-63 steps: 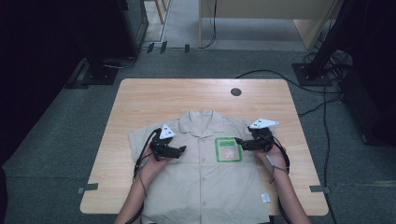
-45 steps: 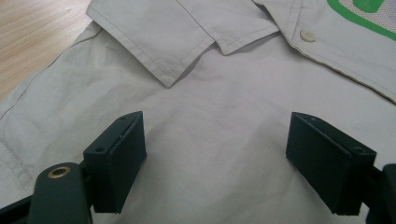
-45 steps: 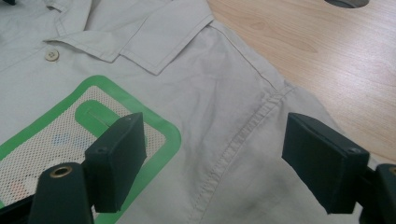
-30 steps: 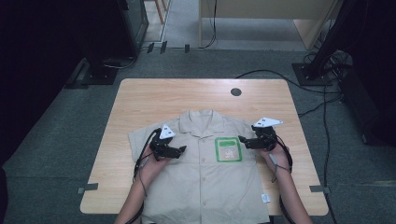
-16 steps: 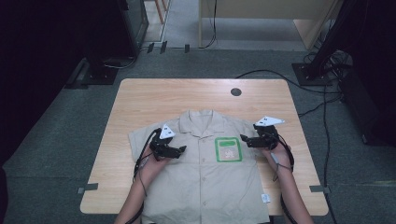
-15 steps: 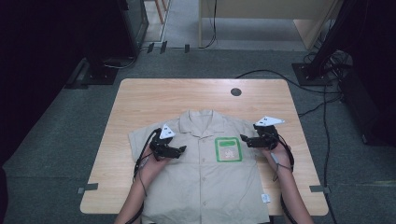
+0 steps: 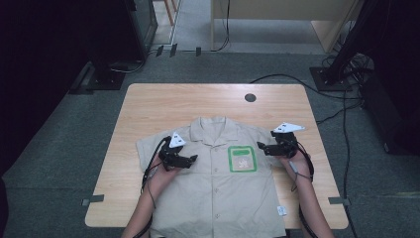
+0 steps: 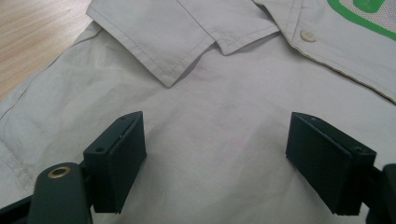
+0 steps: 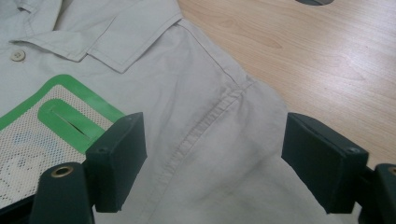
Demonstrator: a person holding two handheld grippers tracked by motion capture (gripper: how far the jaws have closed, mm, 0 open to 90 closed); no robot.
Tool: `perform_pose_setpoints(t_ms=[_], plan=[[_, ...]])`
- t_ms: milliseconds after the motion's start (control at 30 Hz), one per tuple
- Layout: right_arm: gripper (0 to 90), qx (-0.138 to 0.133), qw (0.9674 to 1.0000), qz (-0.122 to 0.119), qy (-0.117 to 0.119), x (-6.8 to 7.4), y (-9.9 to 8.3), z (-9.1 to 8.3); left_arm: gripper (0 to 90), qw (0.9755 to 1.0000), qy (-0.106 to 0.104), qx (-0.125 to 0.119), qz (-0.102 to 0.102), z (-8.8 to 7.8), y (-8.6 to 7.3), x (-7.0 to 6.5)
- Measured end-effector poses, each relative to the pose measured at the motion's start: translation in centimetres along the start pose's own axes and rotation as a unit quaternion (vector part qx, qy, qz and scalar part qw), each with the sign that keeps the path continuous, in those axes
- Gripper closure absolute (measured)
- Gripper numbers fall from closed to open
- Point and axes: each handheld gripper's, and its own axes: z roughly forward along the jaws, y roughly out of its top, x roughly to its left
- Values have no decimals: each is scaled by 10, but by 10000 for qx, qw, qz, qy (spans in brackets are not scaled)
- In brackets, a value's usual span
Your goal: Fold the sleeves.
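A beige short-sleeved shirt (image 7: 218, 183) lies flat on the wooden table (image 7: 198, 104), buttoned, collar toward the far side, with a green-edged mesh pocket (image 7: 241, 158) on its chest. My left gripper (image 7: 190, 159) hovers over the shirt's left chest, jaws wide apart; the left gripper view has bare cloth (image 8: 215, 130) between its pads (image 8: 116, 165) and the collar just beyond. My right gripper (image 7: 266, 148) sits over the shirt's right shoulder, open. Its jaws frame the shoulder seam (image 9: 210, 121), with the mesh pocket (image 9: 42, 135) at the left.
A round grey cable hole (image 7: 250, 97) is set in the table near its far edge. Bare wood lies beyond the collar and at both sides. A small white tag (image 7: 282, 210) hangs at the shirt's lower right hem. Cables and stands sit on the grey floor around the table.
The right gripper has drifted slightly to the right along the shoulder, away from the pocket. The left gripper and the shirt have stayed still.
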Motion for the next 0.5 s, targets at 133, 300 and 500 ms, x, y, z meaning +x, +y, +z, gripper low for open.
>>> perform_pose_setpoints(t_ms=[133,300,500], plan=[[218,2,10000,-22,-12,-2,0,-1,202,10000,-1,-1,2,0,0,0],[218,-20,10000,-1,-31,-5,0,-3,202,10000,-1,0,2,0,0,0],[218,-19,10000,-12,-64,-9,-1,-4,201,10000,0,0,2,0,0,0]])
